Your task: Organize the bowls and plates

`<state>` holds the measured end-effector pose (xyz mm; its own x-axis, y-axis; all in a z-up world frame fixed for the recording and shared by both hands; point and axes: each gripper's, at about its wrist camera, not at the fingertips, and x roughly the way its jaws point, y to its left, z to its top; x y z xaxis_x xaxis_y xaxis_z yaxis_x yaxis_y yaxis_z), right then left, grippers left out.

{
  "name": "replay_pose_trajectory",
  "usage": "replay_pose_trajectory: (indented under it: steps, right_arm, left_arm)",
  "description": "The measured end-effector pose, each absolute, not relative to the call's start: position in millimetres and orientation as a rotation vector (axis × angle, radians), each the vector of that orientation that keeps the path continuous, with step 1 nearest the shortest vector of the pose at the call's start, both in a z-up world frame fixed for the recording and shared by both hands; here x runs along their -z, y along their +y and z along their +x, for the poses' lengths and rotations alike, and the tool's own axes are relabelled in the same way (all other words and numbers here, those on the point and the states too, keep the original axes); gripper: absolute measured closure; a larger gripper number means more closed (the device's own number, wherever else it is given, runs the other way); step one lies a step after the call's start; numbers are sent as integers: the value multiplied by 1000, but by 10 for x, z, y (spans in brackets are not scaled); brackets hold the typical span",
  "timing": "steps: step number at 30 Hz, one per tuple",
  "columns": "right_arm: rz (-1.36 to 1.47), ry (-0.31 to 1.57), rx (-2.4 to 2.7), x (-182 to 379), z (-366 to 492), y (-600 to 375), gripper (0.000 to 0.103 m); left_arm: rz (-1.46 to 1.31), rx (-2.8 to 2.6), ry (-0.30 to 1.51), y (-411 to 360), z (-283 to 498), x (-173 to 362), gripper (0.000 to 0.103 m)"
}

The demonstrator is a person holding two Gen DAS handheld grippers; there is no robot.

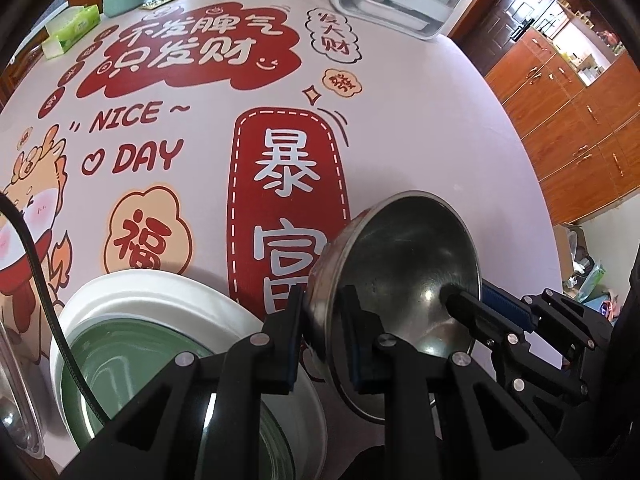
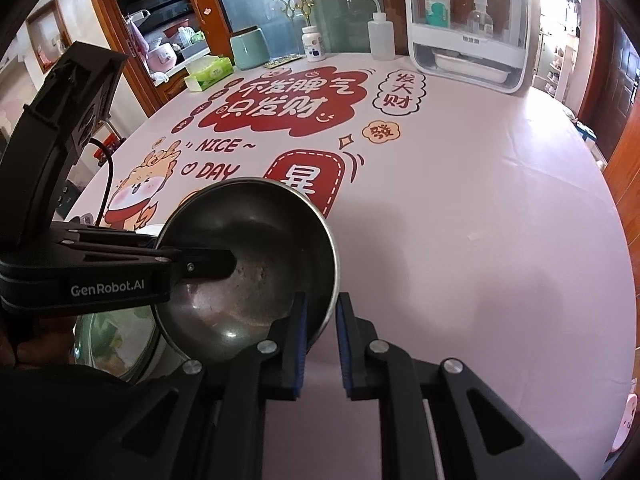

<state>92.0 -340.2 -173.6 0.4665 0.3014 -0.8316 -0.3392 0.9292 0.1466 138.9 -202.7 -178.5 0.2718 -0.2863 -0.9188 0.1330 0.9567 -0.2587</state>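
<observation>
A steel bowl (image 1: 400, 260) (image 2: 248, 248) is held tilted above the printed tablecloth by both grippers. My left gripper (image 1: 324, 320) is shut on its near-left rim, one finger inside and one outside. My right gripper (image 2: 322, 320) is shut on the opposite rim, and it also shows at the right of the left wrist view (image 1: 472, 294). In the right wrist view the left gripper's inner finger (image 2: 208, 266) reaches into the bowl. To the lower left lies a white plate (image 1: 160, 292) with a green glass dish (image 1: 120, 344) (image 2: 108, 336) in it, partly hidden by the gripper.
A shiny rounded item (image 1: 16, 400) shows at the left edge. At the table's far side stand a white storage box (image 2: 468, 28), a squeeze bottle (image 2: 380, 36), a pill bottle (image 2: 314, 44), a green canister (image 2: 248, 52) and a tissue box (image 2: 208, 72). Wooden cabinets (image 1: 568, 120) stand beyond the table's right edge.
</observation>
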Motion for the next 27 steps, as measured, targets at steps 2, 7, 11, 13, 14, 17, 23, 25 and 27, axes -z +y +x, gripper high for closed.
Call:
replay_pose_trajectory:
  steps: [2, 7, 11, 13, 14, 17, 23, 25, 27]
  right_arm:
    - [-43, 1004, -394, 1702, 886, -3393, 90]
    - [-54, 971, -401, 1596, 792, -3349, 90]
    - [-56, 955, -409, 1533, 734, -3296, 90]
    - [-57, 948, -413, 1496, 707, -3263, 90]
    - [-56, 943, -414, 1470, 685, -3246, 90]
    - [-41, 936, -419, 1413, 640, -3213, 90]
    - [-36, 911, -435, 1333, 578, -3113, 90]
    - [-33, 907, -442, 1320, 554, -3090, 90]
    - [-29, 901, -452, 1307, 532, -3046, 90]
  left_arm:
    - [-138, 287, 1253, -2013, 1349, 1746, 86]
    - [-142, 293, 1213, -1946, 1224, 1634, 86]
    - [-147, 292, 1191, -1885, 1138, 1561, 86]
    - [-150, 289, 1179, -1848, 1091, 1518, 86]
    - [-151, 291, 1175, -1836, 1072, 1505, 86]
    - [-163, 298, 1156, -1767, 1006, 1455, 86]
    - [-161, 286, 1131, -1642, 858, 1363, 86]
    - [-165, 283, 1123, -1584, 805, 1335, 86]
    - [-164, 276, 1118, -1521, 756, 1313, 86]
